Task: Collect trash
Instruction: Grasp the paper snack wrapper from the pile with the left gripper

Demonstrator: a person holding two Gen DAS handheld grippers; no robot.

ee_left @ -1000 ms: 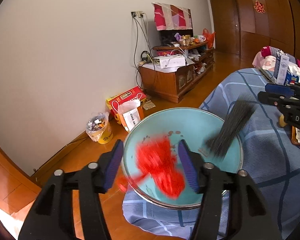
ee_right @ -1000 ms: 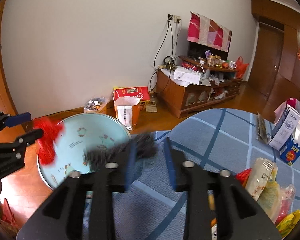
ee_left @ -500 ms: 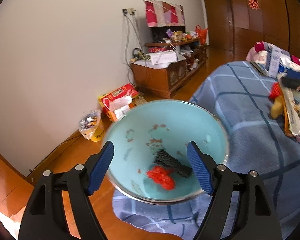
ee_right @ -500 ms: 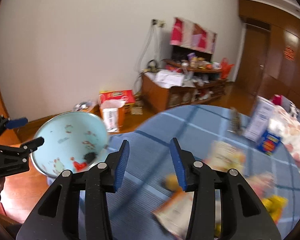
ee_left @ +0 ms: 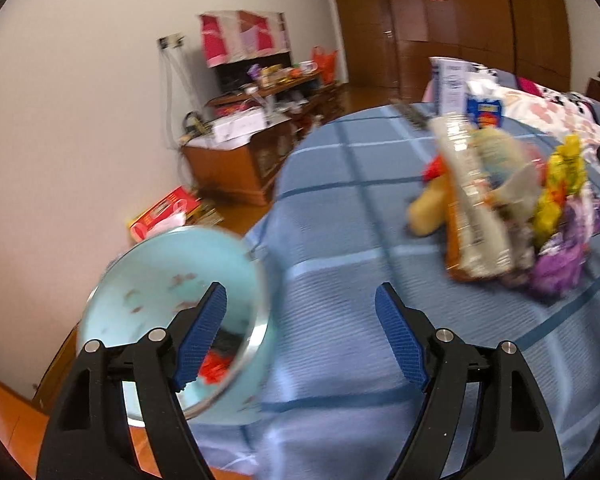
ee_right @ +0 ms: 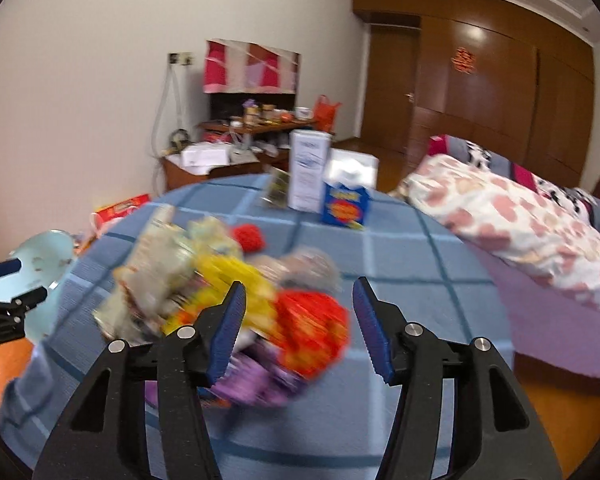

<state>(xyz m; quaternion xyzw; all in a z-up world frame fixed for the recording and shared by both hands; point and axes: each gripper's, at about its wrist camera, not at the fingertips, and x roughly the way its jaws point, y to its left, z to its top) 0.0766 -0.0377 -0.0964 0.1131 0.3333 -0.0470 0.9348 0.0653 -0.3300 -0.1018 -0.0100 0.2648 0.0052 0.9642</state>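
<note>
My left gripper (ee_left: 302,296) stands open over the blue checked tablecloth (ee_left: 340,216), nothing between its fingers. Just left of it a light blue basin (ee_left: 160,280) holds red and black trash (ee_left: 216,364). A pile of crumpled wrappers (ee_left: 500,208) lies to the right. In the right wrist view, my right gripper (ee_right: 300,286) hangs over the near end of that pile (ee_right: 204,276). Its jaws are opening, and a red-orange wrapper (ee_right: 312,328) shows between the fingers without the pads pressing on it. The basin (ee_right: 40,252) and left gripper (ee_right: 22,280) sit at the left edge.
A white carton (ee_right: 308,172) and a blue box (ee_right: 346,204) stand at the table's far side. A bed with a patterned quilt (ee_right: 520,220) runs along the right. A wooden cabinet (ee_left: 236,160) and a red box (ee_left: 164,212) stand by the wall.
The red and black trash left the grippers and now lies in the basin. Both grippers opened wider and swung right, from the basin towards the wrapper pile.
</note>
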